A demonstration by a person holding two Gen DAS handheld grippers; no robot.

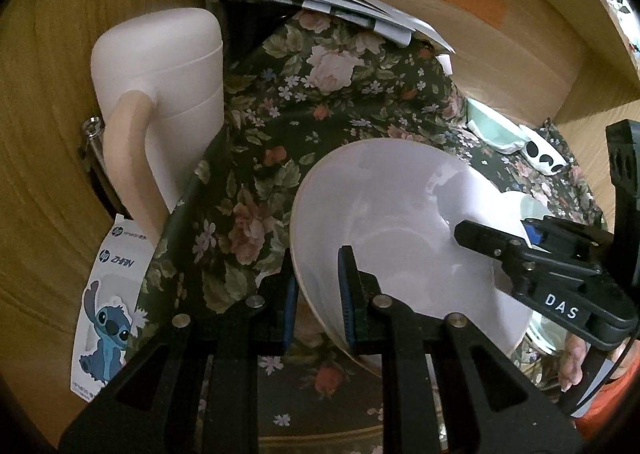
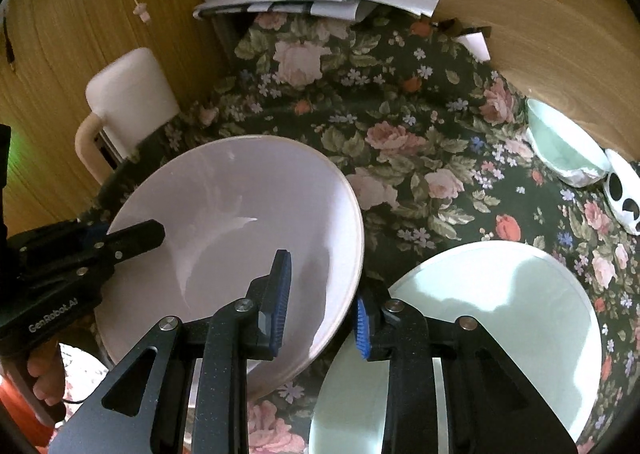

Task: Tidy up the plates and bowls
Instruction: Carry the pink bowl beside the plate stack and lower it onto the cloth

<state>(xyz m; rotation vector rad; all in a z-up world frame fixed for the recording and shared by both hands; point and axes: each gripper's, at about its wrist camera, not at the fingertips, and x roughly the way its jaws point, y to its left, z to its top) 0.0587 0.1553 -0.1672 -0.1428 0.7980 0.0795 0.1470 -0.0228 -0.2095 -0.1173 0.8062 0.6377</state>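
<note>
A large white bowl point(image 1: 400, 221) is held above the floral tablecloth point(image 1: 280, 101). My left gripper point(image 1: 318, 296) is shut on its left rim, one finger inside and one outside. My right gripper point(image 2: 322, 302) is shut on its right rim; the bowl also shows in the right wrist view point(image 2: 240, 221). The right gripper shows at the right of the left wrist view point(image 1: 492, 238), and the left gripper shows at the left of the right wrist view point(image 2: 132, 238). A pale green plate point(image 2: 500, 326) lies to the right of the bowl. A small green bowl point(image 2: 560, 145) and a black-and-white panda dish point(image 2: 624, 197) sit at the far right.
A white jug with a beige handle point(image 1: 160, 93) stands at the left by the wooden wall. A stack of papers point(image 1: 320, 1) lies at the back. A Stitch card point(image 1: 108, 306) lies at the left edge. A wooden wall point(image 2: 520, 33) bounds the right.
</note>
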